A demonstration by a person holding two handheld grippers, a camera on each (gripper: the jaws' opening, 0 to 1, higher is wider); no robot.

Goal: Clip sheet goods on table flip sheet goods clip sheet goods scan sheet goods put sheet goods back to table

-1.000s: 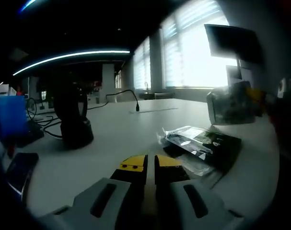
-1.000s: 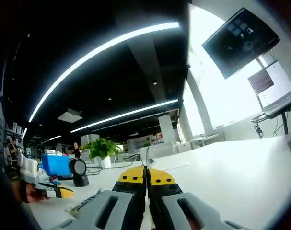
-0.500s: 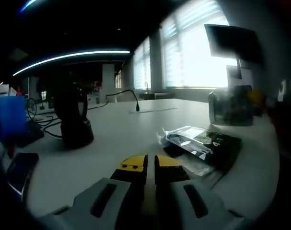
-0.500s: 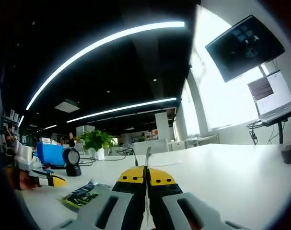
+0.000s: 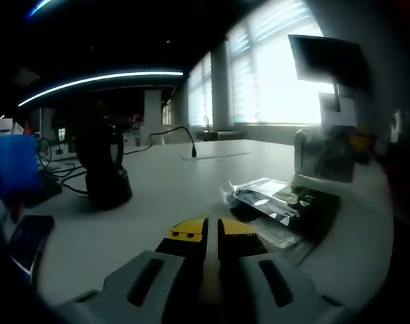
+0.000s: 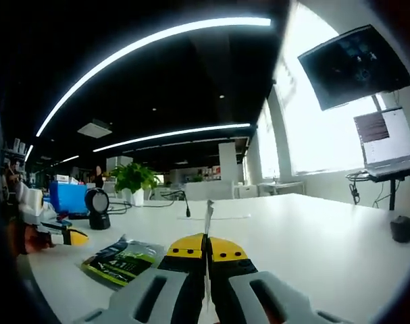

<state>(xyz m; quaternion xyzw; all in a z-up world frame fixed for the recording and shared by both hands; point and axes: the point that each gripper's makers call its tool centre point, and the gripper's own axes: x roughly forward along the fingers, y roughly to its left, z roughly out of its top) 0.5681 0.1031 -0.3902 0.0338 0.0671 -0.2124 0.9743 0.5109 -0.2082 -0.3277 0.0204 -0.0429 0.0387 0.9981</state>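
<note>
Left gripper view: my left gripper point(image 5: 212, 230) rests jaws together, empty, above the white table point(image 5: 164, 182); sachets point(image 5: 280, 202) lie just ahead.

Right gripper view: my right gripper point(image 6: 207, 245) pinches one sachet point(image 6: 208, 219) edge-on; that thin grip could slip.

Black scanner stand point(image 5: 105, 177), blue box point(image 6: 67, 198), potted plant point(image 6: 132, 182), wall monitor point(image 6: 356, 65).

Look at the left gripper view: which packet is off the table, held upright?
The packet at the right, gripped by the right gripper, stands upright in the air. The other packets lie flat in a pile on the table.
</note>
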